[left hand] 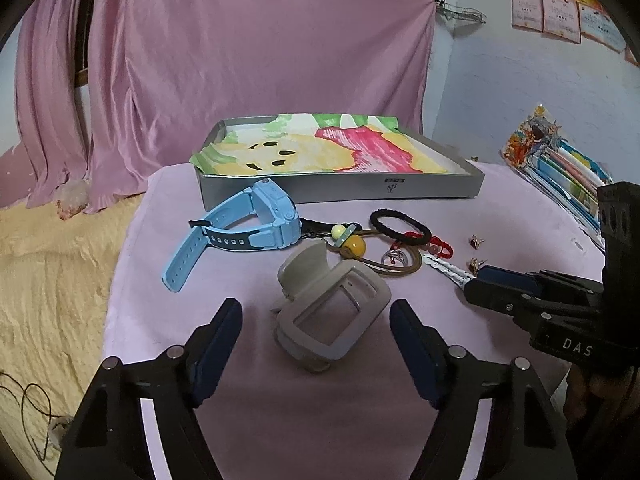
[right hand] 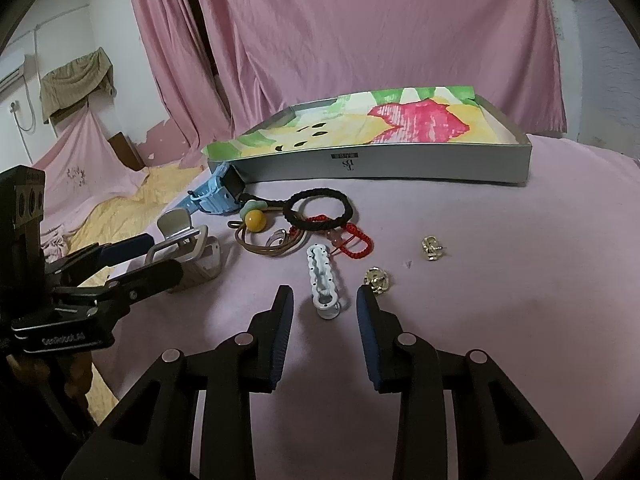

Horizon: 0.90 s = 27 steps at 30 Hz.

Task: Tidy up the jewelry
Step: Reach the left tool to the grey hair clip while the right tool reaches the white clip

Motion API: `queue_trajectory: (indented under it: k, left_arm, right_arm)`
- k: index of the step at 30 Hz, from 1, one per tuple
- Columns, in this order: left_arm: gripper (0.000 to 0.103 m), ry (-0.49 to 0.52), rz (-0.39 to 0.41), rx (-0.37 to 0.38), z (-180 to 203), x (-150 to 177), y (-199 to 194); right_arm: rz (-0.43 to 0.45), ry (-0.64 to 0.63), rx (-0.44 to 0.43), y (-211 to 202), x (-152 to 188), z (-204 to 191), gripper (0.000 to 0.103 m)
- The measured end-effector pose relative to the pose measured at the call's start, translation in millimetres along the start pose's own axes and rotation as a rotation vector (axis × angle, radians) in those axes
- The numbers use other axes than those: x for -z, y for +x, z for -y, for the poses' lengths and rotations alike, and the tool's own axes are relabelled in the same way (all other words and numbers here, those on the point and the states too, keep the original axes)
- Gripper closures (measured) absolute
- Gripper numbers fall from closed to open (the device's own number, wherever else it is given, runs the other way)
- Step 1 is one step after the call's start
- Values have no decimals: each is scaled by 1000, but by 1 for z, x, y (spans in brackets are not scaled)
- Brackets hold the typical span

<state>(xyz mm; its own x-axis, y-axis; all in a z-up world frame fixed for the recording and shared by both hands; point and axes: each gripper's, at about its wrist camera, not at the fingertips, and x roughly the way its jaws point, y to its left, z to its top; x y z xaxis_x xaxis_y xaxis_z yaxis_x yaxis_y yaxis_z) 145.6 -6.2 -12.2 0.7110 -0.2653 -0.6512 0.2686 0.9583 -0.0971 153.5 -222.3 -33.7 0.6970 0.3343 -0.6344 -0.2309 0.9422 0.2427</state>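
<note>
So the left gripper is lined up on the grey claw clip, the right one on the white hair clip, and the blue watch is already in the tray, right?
Not quite: the blue watch lies on the pink cloth in front of the tray, as the left wrist view shows. The rest holds.

Beige claw clip (left hand: 334, 312), white clip (right hand: 325, 278) flat on cloth, untouched.

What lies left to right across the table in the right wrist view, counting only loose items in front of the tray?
Grey claw clip → yellow bead → white hair clip → nearer gold earring → farther gold earring.
</note>
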Motion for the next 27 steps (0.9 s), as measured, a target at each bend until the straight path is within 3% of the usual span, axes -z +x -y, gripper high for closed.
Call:
queue_trajectory:
  k: [5,11,27]
  left_arm:
    - [46,7,-19,28,2,1,4]
    - [52,-2,-28,40,4,2,2]
    - [61,29,-59,68,18,5,-3]
  right_arm:
    - [-6,-2,4,2,-2,-1,74]
    - [-6,-3,6,3,-3,-2,80]
    - [-6,-7,-1,4,-3,-2,81]
